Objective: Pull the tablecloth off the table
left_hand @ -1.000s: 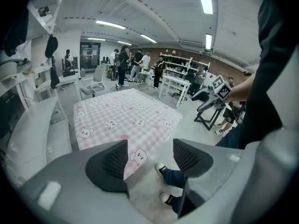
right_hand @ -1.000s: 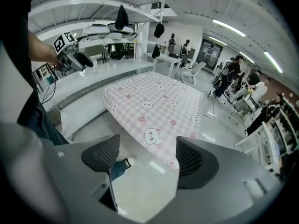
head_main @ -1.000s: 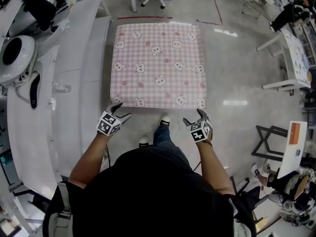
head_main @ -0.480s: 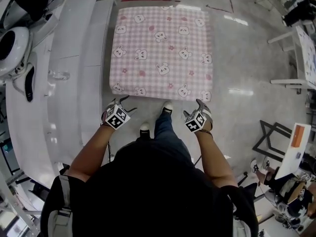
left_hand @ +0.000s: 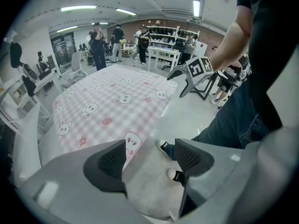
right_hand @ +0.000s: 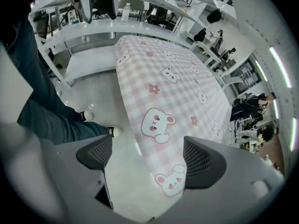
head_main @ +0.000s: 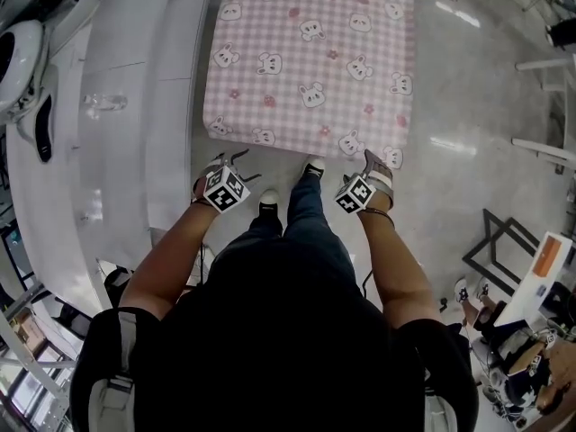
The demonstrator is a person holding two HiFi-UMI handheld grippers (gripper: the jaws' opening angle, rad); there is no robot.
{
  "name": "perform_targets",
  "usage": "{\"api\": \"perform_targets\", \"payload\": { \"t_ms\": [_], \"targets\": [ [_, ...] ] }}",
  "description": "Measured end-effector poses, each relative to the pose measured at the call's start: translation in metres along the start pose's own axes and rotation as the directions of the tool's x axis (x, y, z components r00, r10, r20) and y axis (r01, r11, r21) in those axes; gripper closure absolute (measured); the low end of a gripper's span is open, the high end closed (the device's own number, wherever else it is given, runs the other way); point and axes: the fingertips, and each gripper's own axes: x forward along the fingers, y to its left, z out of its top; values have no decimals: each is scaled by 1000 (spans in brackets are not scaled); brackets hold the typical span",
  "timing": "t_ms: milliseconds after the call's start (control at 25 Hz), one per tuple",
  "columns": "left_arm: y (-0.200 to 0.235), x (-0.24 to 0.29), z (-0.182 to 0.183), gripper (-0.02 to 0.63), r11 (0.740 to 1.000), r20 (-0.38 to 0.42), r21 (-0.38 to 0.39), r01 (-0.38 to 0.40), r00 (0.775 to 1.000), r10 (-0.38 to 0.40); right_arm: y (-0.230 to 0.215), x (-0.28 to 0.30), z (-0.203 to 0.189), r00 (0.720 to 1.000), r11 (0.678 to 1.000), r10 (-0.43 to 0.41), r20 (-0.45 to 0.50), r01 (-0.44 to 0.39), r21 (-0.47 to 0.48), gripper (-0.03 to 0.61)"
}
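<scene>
Progress: nothing is off yet. The tablecloth [head_main: 310, 61] lies flat over the whole bench, which is hidden beneath it, and its near hem hangs just in front of you.
Done: you stand at the near side with a gripper low at each near corner.
To do: by my reading, all of it. You have yet to take hold of the hem, pull, and get the cloth clear of the bench.
Left gripper [left_hand: 149, 157]: fingers wide, holding nothing. The near left corner of the cloth sits just beside one pad, with bare floor [head_main: 450, 106] showing in the gap.
Right gripper [right_hand: 147, 161]: fingers wide, and they have just been opening. The hanging hem with a bunny on it lies between them, but neither pad touches it.
Cloth material: thin, matte fabric in a pink-and-white gingham check, printed with white bunny heads and small pink flowers.
Cloth shape: roughly square and nearly wrinkle-free, with a short drape over the edges and soft corners.
Pads [left_hand: 112, 160]: dark with a fine mesh grain, set in smooth grey shells.
Floor: smooth, grey and glossy, with streaks of reflected light.
Handling: the cloth is likely light and limp, so it should slide easily once you pinch it.
</scene>
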Motion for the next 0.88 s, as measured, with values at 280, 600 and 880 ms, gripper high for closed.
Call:
{"api": "perform_targets", "payload": {
  "t_ms": [280, 600, 880],
  "targets": [
    [-6, 20, 0, 298, 1000, 1, -11, 26, 1000, -26, -1, 36, 5, 998, 995, -60, -16, 58, -86, 60],
    [-14, 40, -5, 298, 999, -10, -12, 47, 999, -47, -1, 62, 19, 994, 979, -108, 16, 110, -173, 61],
    [-20, 55, -3, 298, 998, -11, 11, 67, 998, -67, -1, 79, 28, 989, 959, -144, 13, 143, -244, 84]
  ]
}}
